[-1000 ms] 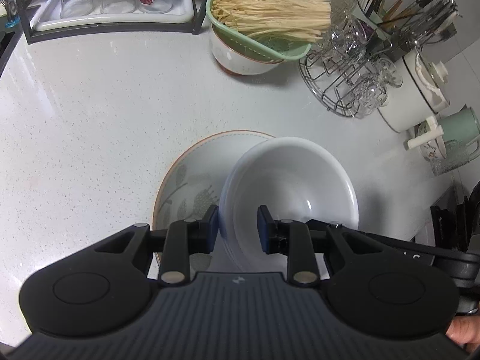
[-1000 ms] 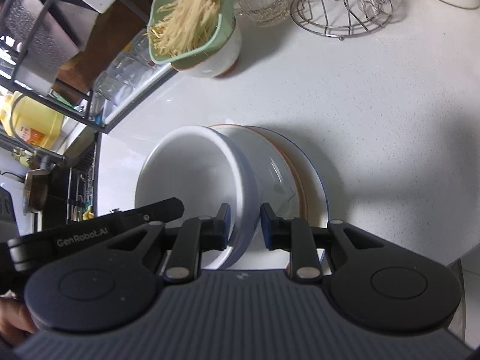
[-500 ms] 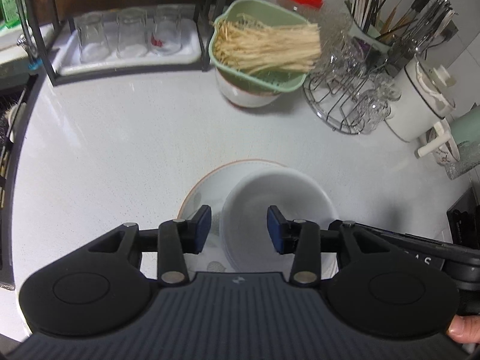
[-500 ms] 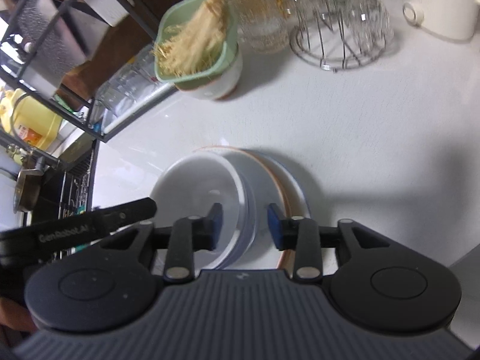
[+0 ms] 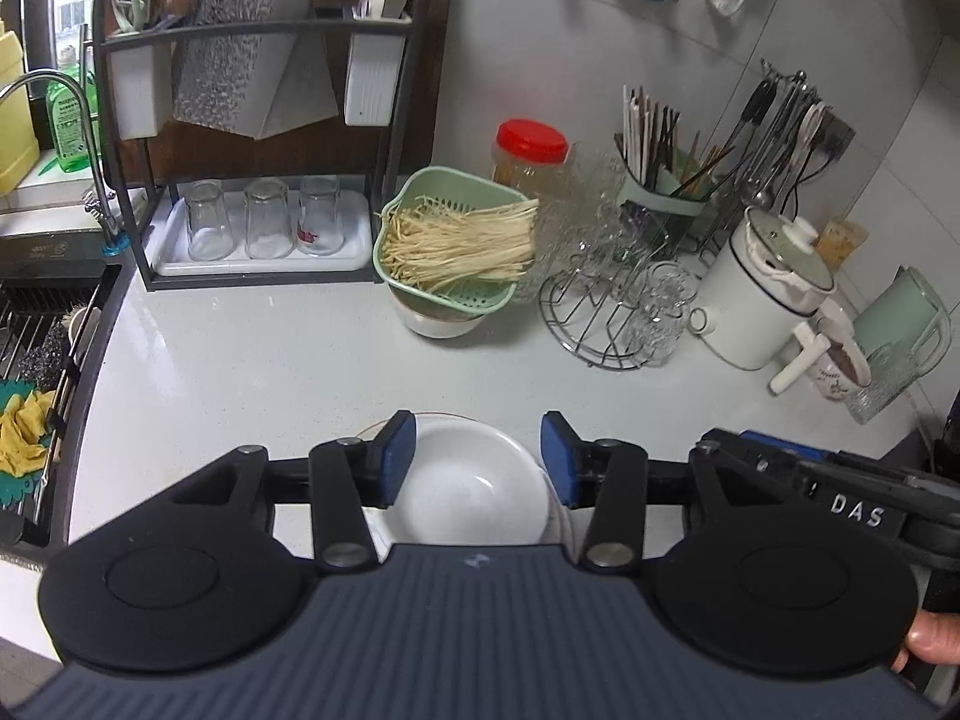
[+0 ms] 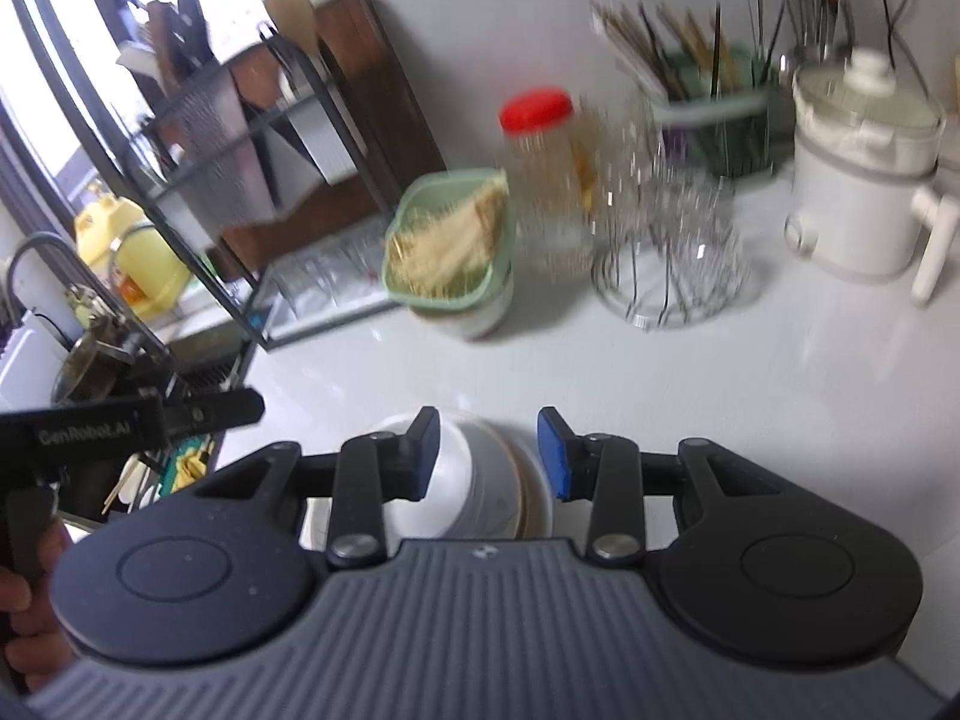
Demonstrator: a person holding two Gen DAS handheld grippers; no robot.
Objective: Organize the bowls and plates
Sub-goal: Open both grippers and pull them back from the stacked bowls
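A white bowl [image 5: 474, 489] sits on a stack of plates [image 5: 561, 516] on the white counter, just beyond my left gripper [image 5: 477, 459], which is open and empty above it. In the blurred right wrist view the same bowl [image 6: 450, 468] rests on the plates [image 6: 528, 495], whose brown-rimmed edge shows. My right gripper [image 6: 486, 453] is open and empty, raised above the stack. The other gripper's body shows at the edge of each view.
A green colander of noodles on a white bowl [image 5: 456, 258] stands at the back. A wire glass rack [image 5: 624, 306], a white pot [image 5: 762, 294] and mugs stand right. A black rack with glasses [image 5: 258, 228] and the sink [image 5: 42, 324] are at left.
Both grippers have opened, let go of the white bowl and pulled up and back. The bowl now rests on the plate stack.
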